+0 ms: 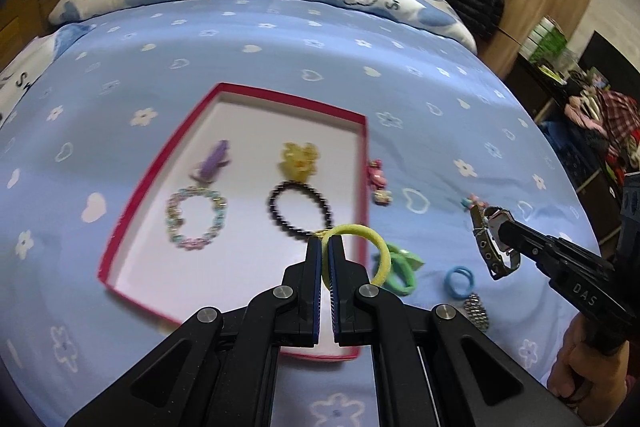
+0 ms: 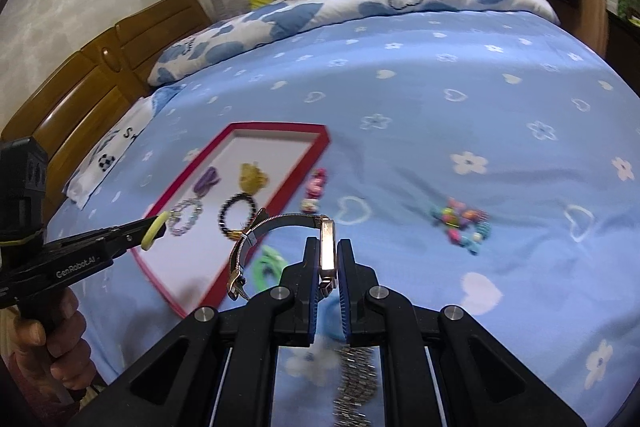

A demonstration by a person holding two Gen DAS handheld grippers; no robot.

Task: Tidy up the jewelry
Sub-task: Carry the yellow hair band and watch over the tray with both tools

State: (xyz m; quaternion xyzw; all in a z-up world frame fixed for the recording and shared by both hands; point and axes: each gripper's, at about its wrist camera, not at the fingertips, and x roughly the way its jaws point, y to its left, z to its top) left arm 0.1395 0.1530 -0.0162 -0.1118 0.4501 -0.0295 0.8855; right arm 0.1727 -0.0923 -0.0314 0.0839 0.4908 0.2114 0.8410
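Holding two pieces at once over the blue bedspread (image 1: 280, 47): your left gripper (image 1: 326, 247) has its fingers pinched tight on a yellow hair tie (image 1: 374, 241), the loop sticking out to the right of the tips, hanging above the near right corner of the red-rimmed tray (image 1: 132, 195). Your right gripper (image 2: 328, 247) is clamped on the case of a wristwatch (image 2: 327, 247), fingers narrow around it, its mesh strap arching off to the left with the clasp dangling. Inside the tray you've got a pastel bead bracelet (image 1: 196, 219) with a purple clip (image 1: 216, 157) just beyond it, and a dark bead bracelet (image 1: 298, 209) with a yellow clip (image 1: 298, 163) just beyond that. Outside, a pink clip (image 1: 378, 183) lies right beside the tray's right rim. Green hair ties (image 1: 400, 267) sit on the spread near that corner, a blue hair tie (image 1: 460, 281) a little further right, and a silver stretch band (image 1: 476, 309) just beside it. A multicoloured bead bracelet (image 2: 462, 225) lies well apart to the right
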